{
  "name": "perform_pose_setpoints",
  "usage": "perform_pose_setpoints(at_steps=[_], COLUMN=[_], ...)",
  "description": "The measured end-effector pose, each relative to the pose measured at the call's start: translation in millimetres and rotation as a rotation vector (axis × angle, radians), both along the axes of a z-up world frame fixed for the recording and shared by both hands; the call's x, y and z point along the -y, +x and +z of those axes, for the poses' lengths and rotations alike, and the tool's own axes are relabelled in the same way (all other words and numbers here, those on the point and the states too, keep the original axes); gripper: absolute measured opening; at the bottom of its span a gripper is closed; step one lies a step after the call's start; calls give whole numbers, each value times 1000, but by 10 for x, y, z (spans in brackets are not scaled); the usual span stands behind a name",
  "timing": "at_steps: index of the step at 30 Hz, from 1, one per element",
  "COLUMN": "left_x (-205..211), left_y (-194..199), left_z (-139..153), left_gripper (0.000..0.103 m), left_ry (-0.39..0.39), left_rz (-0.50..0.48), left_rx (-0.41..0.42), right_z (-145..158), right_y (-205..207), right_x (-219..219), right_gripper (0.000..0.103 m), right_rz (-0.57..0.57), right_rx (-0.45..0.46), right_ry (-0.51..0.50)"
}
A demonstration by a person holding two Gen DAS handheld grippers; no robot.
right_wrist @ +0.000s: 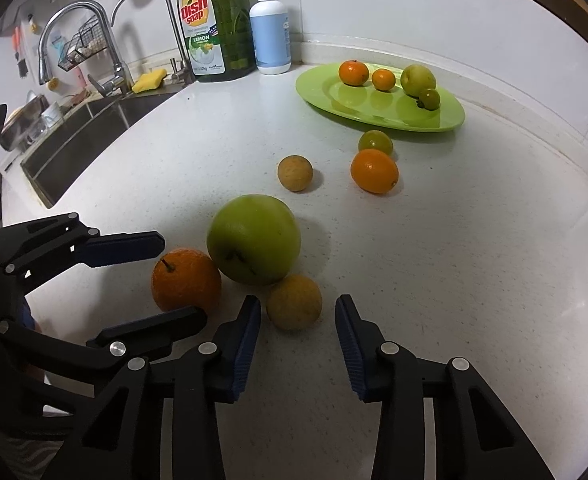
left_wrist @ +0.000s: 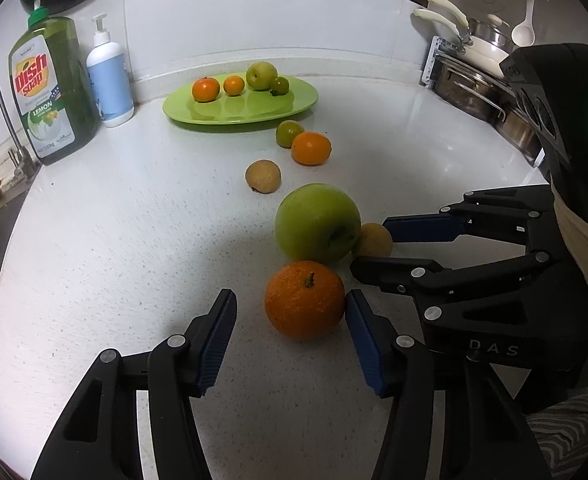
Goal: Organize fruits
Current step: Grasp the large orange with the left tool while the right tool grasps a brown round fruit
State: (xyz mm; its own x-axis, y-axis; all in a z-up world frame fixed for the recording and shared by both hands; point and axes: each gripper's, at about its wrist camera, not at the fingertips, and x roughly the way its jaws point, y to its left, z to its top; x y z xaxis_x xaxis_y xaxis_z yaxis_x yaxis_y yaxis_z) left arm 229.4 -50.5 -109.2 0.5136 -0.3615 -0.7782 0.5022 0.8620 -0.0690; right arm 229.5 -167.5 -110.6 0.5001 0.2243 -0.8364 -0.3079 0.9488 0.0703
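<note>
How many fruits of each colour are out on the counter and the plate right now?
Orange: 4
Green: 4
Tan-brown: 2
Total: 10

A white speckled tabletop (right_wrist: 434, 260) meets white walls (left_wrist: 254, 12); a steel sink (right_wrist: 90, 128) with faucets (right_wrist: 74, 36) lines its left edge.

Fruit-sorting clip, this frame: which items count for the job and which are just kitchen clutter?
Job:
green plate holding four fruits
big orange, at the left claw
tan fruit, at the right claw
large green apple
three more loose fruits on the counter

Clutter:
dish soap bottle
white pump bottle
yellow sponge
faucet
pans
</note>
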Motion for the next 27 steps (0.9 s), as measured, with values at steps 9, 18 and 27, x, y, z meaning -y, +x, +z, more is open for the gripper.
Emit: perform_pose_setpoints(at_steps=[9, 18, 27], left_x=[30, -5, -54], left_y=[7, -25, -88], left_z=[-3, 16, 120], left_gripper=[41, 41, 41], left_ry=[-24, -25, -24], left_rz=[-20, -5, 1], left_rx=[-23, -18, 6], right_z=[-8, 4, 68], right_y=[-15, -75, -174], right_x=[-34, -19, 24], right_gripper=[30, 30, 30], right_rz=[2, -12, -39], right_rx=[-14, -19, -21], right_ry=[14, 24, 47])
